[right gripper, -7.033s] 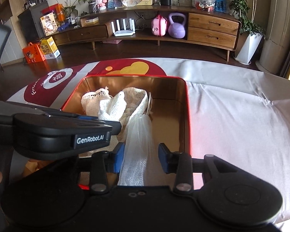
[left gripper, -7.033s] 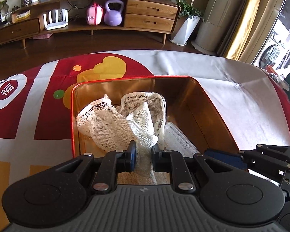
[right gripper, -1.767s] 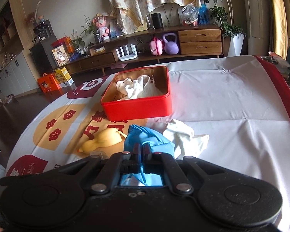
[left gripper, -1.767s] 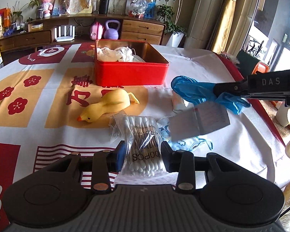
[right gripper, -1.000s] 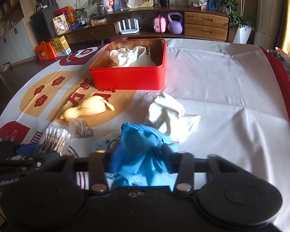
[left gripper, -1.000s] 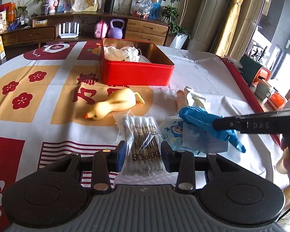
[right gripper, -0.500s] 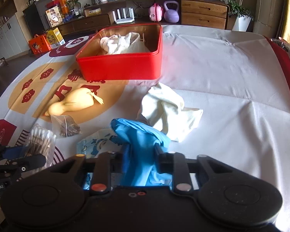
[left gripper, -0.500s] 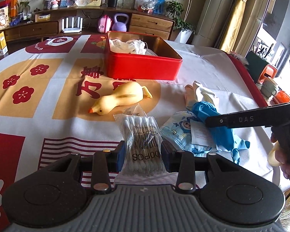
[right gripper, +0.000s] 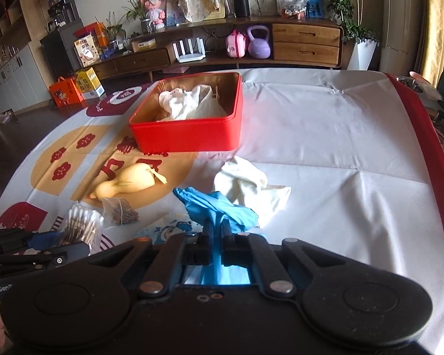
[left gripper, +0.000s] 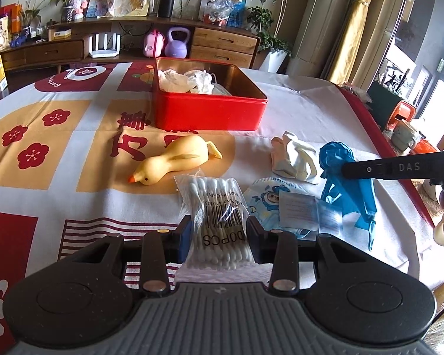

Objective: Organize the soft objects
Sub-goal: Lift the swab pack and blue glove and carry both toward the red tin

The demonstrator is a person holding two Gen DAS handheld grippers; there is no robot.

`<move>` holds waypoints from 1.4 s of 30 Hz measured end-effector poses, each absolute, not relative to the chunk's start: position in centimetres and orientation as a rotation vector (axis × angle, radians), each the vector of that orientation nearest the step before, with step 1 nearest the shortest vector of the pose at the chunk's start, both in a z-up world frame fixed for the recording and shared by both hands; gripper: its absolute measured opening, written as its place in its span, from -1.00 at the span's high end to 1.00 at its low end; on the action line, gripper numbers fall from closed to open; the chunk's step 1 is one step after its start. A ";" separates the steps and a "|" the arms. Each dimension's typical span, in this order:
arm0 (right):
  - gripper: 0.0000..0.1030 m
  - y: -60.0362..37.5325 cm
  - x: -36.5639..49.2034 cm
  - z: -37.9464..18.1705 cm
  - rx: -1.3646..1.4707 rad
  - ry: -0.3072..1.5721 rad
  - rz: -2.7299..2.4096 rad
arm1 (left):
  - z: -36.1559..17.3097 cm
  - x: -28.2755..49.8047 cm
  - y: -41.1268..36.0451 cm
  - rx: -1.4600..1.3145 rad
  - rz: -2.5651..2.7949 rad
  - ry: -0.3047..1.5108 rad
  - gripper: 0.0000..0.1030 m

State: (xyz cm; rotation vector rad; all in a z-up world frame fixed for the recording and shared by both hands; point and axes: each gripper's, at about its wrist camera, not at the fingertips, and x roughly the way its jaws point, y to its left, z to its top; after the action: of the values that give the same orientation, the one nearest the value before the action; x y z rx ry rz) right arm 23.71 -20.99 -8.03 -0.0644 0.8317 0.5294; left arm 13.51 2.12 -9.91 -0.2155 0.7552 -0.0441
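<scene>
Now that the right gripper has just clamped shut on the blue glove, left gripper gripping the cotton-swab pack, both can go to the red tin.

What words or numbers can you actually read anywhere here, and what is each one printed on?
"00PCS" and "MADE IN CHINA": cotton swab bag.
"DAS": right hand-held gripper.
"Gen", cut off: left hand-held gripper.
Large red characters: tablecloth.
Barcode digits, boxes by the cabinet: too small.

Daylight from right; sharp; fisheye-bent edges.
</scene>
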 end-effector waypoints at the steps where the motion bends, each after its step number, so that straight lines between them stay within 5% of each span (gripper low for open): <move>1: 0.94 -21.2 23.4 -7.6 -0.058 0.826 0.531 | -9.7 13.4 2.1 -0.213 -0.047 0.752 0.26; 20: 0.94 -20.8 23.7 -0.2 -0.031 0.745 0.572 | -3.1 17.0 2.3 -0.203 -0.112 0.726 0.25; 42: 0.93 -13.8 35.4 1.3 -0.003 0.697 0.597 | 0.1 29.5 4.6 -0.107 -0.097 0.719 0.25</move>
State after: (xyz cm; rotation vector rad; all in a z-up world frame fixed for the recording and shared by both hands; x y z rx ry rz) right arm 35.41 -13.84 1.31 -0.0032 0.6969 0.5972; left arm 29.54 4.55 0.09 -0.1066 0.7187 -0.0966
